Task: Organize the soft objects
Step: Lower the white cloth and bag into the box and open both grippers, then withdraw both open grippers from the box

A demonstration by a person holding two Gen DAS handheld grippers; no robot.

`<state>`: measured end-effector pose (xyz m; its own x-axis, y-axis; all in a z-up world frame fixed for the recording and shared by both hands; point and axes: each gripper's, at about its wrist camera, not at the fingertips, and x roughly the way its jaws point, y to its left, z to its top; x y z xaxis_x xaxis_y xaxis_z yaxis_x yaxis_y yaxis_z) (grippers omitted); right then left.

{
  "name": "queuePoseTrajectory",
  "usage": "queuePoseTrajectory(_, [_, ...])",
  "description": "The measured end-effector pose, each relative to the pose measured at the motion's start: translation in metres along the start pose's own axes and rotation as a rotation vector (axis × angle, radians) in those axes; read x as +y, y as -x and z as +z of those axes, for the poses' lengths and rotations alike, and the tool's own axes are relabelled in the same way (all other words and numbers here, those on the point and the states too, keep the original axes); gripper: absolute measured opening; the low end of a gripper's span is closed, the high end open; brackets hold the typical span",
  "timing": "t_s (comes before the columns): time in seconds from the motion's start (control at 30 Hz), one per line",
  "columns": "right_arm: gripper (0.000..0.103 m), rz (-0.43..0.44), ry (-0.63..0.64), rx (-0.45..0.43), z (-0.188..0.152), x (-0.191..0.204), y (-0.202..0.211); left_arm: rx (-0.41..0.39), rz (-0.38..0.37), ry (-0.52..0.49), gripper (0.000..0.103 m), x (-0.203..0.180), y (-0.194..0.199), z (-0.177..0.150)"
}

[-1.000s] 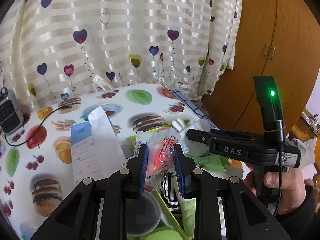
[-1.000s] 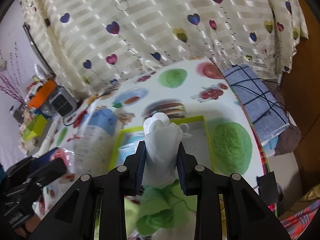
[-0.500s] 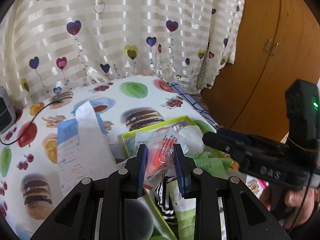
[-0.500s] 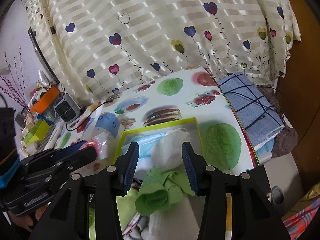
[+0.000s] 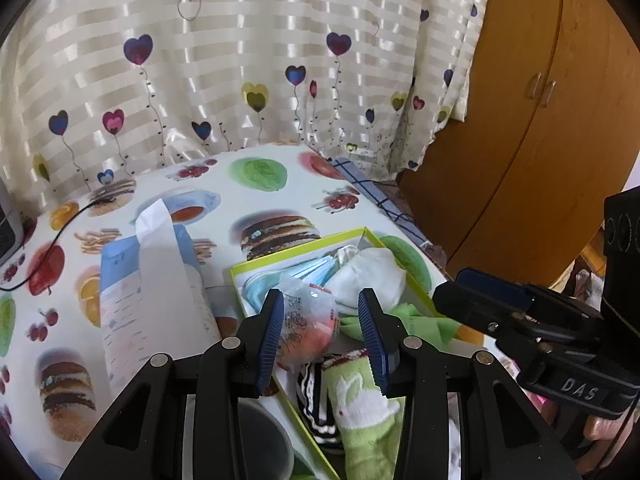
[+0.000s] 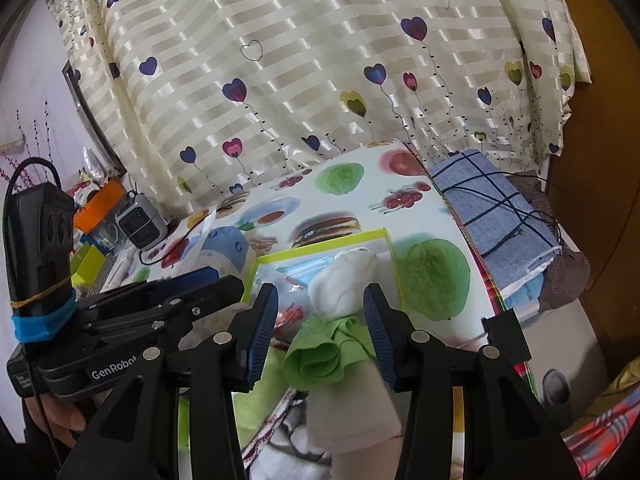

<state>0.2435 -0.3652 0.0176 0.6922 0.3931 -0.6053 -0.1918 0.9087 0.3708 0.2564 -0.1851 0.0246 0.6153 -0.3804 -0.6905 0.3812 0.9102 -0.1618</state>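
Readable lettering on the two grippers only.
Raised letters "DAS" on the black body of the right gripper (image 5: 578, 384), seen from the left wrist view; white "GenRobot", its last letters cut off by a finger, on the black body of the left gripper (image 6: 114, 374), seen from the right wrist view. Small print on the clear plastic packet (image 5: 306, 322) and on the tissue pack (image 5: 120, 292), too fine to read.

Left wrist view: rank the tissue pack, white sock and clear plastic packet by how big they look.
1. tissue pack
2. white sock and clear plastic packet: look alike, and the packet sits nearer the camera, so unranked.
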Motion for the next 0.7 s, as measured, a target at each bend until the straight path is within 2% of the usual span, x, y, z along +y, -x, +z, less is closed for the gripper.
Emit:
queuePoseTrajectory(0.33, [0.046,-0.061,0.097,-0.011,-0.012,0.033,0.025,-0.031,0.018,-0.012,0.037,-0.008,0.038,-0.015])
queuePoseTrajectory(0.7, [0.046,-0.076,0.151,-0.013,-0.034,0.061,0.052,-0.073,0.039,-0.017,0.037,-0.016,0.083,-0.041])
